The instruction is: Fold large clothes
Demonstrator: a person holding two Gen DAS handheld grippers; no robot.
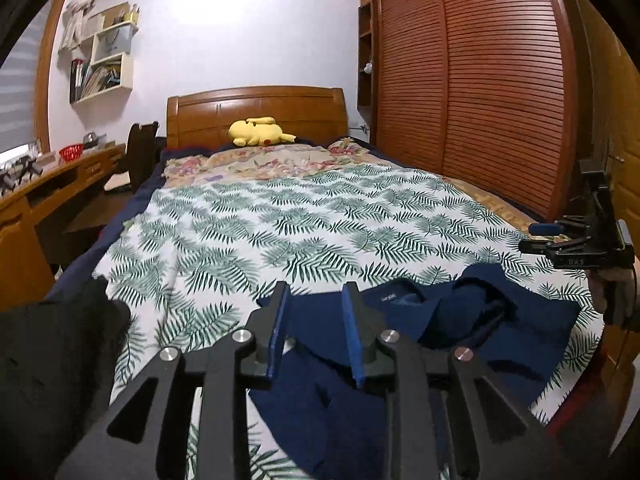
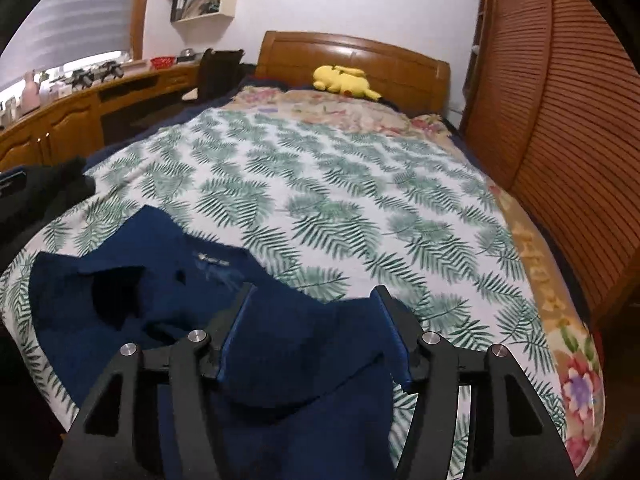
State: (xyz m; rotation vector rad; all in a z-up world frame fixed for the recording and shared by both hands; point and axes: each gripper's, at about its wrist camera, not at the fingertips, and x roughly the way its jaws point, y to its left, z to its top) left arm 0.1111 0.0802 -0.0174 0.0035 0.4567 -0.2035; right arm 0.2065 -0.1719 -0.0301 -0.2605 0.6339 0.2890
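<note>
Folding hasn't really started, as far as I can judge. The navy garment (image 2: 224, 344) lies crumpled at the near end of the bed (image 2: 360, 208), on the palm-leaf sheet, with its collar and label area (image 2: 212, 260) facing up and a bunched, shadowed pocket of fabric on its left side — no clean crease or squared edge visible in either view. Left gripper (image 1: 316, 320) hovers over the near-left part of the cloth, jaws partly apart with a moderate gap between the blue pads, nothing between them. Right gripper (image 2: 316, 336) is spread wide over the garment's right portion; cloth shows in the gap, but I can't tell whether the fingers touch it, and nothing is clamped. From the left wrist view the right gripper (image 1: 536, 238) sits above the sheet off the garment's right edge, fingers parted. Dark clothing (image 1: 52, 360) is heaped at the bed's left corner — likely waiting its turn. Remaining, in my estimate: flatten and spread the navy piece, make every fold, then handle the dark pile. Yellow plush (image 1: 258, 132) at the headboard is well clear of the work area.
</note>
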